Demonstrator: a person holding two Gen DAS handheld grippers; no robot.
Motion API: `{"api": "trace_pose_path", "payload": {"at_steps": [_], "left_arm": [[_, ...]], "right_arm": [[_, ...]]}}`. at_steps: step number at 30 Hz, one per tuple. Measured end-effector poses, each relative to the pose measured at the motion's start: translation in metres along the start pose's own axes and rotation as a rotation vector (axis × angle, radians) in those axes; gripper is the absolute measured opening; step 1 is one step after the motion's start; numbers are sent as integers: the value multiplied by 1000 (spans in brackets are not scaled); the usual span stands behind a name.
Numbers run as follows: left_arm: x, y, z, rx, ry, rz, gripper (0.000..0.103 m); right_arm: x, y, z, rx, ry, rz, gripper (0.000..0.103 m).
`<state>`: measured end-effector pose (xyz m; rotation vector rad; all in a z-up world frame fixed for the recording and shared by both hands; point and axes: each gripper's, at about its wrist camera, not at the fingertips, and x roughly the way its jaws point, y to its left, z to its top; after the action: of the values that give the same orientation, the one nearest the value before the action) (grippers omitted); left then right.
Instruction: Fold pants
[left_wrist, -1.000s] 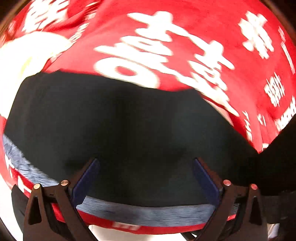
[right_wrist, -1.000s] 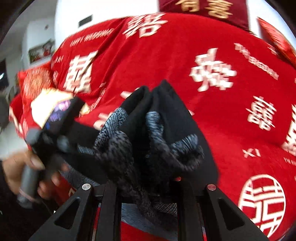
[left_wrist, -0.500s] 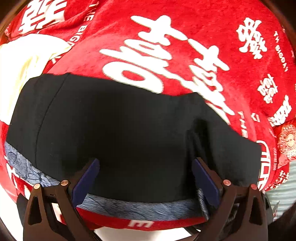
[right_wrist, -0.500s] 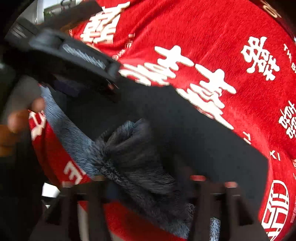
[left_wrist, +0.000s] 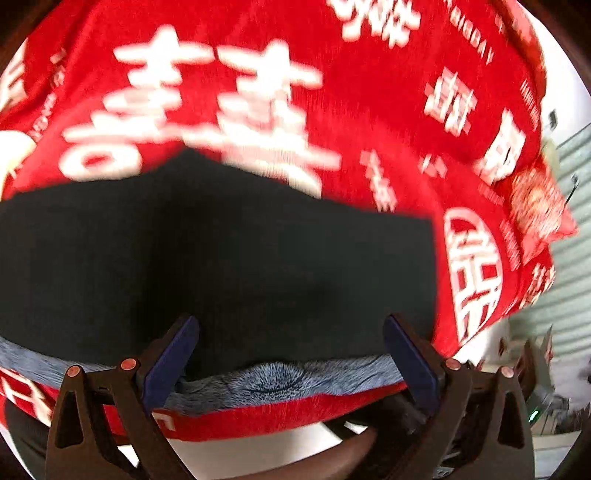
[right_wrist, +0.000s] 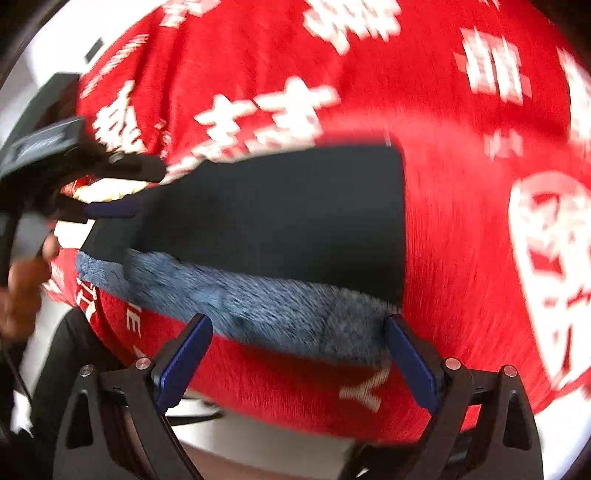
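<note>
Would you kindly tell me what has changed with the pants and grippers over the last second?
The right gripper let go of the bunched pants; its jaws are opening, nothing between them. The pants now lie flat, folded on the red blanket. The left gripper stayed open above them.

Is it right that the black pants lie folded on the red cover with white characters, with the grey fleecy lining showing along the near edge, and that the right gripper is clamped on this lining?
Not quite. In the right wrist view the right gripper holds nothing: its jaws are opening, and the grey lining lies free beyond them. The black pants do lie folded on the red cover.
</note>
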<state>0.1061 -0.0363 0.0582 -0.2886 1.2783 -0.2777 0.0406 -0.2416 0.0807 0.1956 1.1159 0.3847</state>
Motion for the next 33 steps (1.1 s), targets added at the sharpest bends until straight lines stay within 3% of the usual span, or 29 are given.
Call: {"api": "trace_pose_path", "payload": {"at_steps": [1, 3, 5, 9, 13, 16, 19, 22, 27, 31, 33], "left_arm": [[13, 1, -4, 5, 20, 19, 101], [20, -6, -11, 81, -17, 72, 101], [18, -16, -15, 129, -16, 114, 101], [17, -10, -12, 92, -16, 92, 101], [17, -9, -13, 89, -18, 85, 101], [19, -12, -15, 111, -20, 108, 101], [20, -16, -18, 136, -28, 135, 101], [24, -23, -22, 159, -43, 176, 102], [30, -31, -29, 199, -67, 252, 102], [28, -27, -28, 197, -67, 234, 102], [28, -27, -29, 200, -71, 233, 102]], "right_arm": [[5, -9, -4, 42, 17, 11, 95], [0, -18, -6, 90, 13, 55, 95], [-20, -21, -3, 90, -42, 88, 95], [-54, -10, 12, -26, -144, 153, 95], [-36, 0, 18, -50, -112, 216, 95], [8, -2, 10, -33, 16, 173, 95], [5, 8, 11, -106, 41, 142, 96], [-24, 9, 23, -171, -26, 134, 96], [-27, 0, 66, -280, -63, -26, 96], [0, 0, 101, -345, -18, 5, 96], [23, -3, 111, -358, 50, 30, 96]]}}
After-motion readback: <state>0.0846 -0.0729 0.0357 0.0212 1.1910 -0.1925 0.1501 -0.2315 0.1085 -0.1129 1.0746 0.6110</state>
